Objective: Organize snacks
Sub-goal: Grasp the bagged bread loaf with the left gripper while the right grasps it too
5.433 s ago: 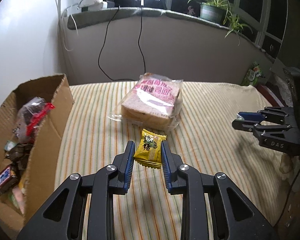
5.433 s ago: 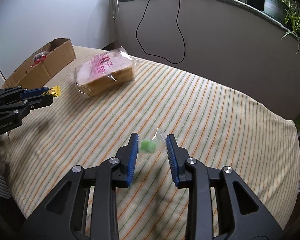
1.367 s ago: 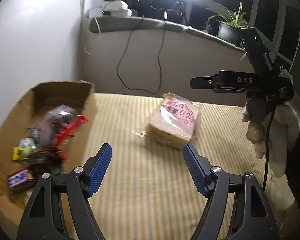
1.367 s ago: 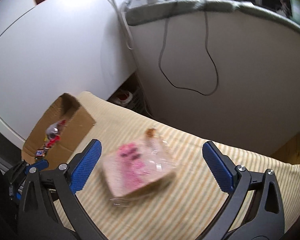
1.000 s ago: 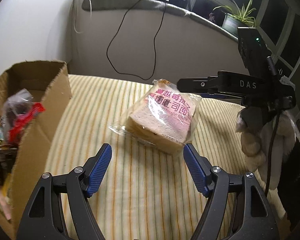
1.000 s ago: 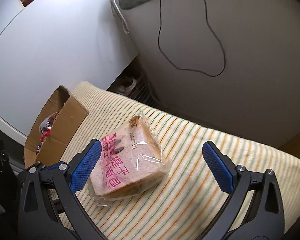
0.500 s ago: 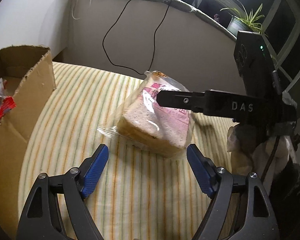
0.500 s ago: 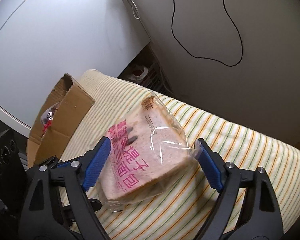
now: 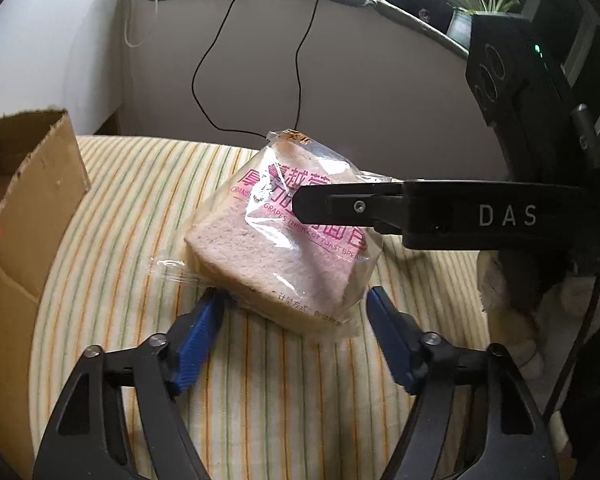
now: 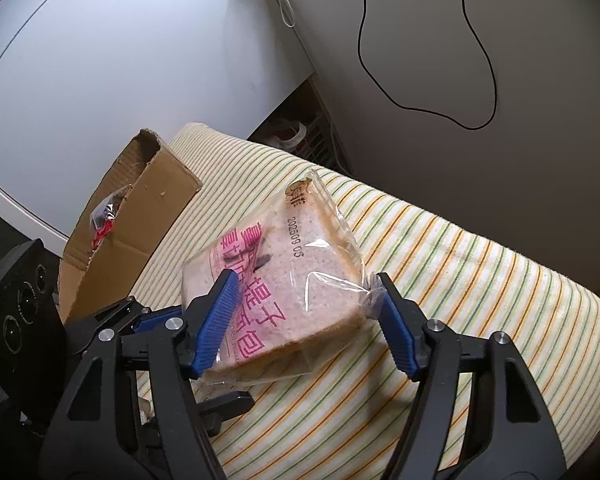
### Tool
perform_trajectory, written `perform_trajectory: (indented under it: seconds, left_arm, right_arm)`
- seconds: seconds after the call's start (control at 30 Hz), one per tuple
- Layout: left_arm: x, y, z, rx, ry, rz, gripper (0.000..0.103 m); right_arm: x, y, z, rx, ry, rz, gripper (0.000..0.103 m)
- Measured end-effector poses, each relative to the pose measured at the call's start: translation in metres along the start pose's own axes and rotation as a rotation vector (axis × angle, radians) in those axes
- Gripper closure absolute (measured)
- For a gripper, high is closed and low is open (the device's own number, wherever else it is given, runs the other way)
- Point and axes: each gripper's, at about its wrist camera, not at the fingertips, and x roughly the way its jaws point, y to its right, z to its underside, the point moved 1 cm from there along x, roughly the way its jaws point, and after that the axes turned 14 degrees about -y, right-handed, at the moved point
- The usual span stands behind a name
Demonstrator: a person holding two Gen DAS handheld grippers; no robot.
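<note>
Cardboard box sits at left, snacks inside. Bagged toast bread lies mid-cloth, clear crinkled wrapper, pink print. Left gripper and right gripper are spread, bracketing it, ungripped. Step judged: grasping the bread; closure is needed next, gently, then transfer boxward.

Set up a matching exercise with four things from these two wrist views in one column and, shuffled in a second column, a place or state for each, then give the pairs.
Things
1. bread bag
2. cardboard box
3. black cable
4. potted plant

Places or states
A. hangs against the wall
B. stands on the ledge
C. tilted, between both grippers' blue pads
D. open, snacks inside, at the cloth's left edge

Pairs: 1-C, 2-D, 3-A, 4-B
</note>
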Motion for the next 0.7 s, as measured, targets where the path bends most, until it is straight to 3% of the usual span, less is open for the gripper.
perform_trajectory:
  seconds: [0.27, 0.33, 0.4, 0.57, 0.7]
  left_arm:
    - [0.002, 0.0, -0.001, 0.009, 0.005, -0.017, 0.034]
    - [0.002, 0.0, 0.0, 0.011, 0.008, -0.024, 0.034]
    - [0.001, -0.001, 0.002, 0.009, 0.01, -0.021, 0.034]
    - [0.002, -0.002, 0.003, 0.009, 0.009, -0.018, 0.034]
    - [0.004, -0.003, 0.003, 0.01, 0.011, -0.027, 0.034]
  right_arm:
    - [0.004, -0.011, -0.004, -0.05, -0.02, 0.038, 0.032]
    - [0.005, -0.011, -0.007, -0.07, -0.034, 0.037, 0.03]
    - [0.007, -0.012, -0.012, -0.087, -0.042, 0.07, 0.019]
    - [0.011, -0.009, -0.022, -0.111, -0.032, 0.07, 0.019]
    - [0.016, -0.013, -0.021, -0.119, -0.039, 0.042, 0.026]
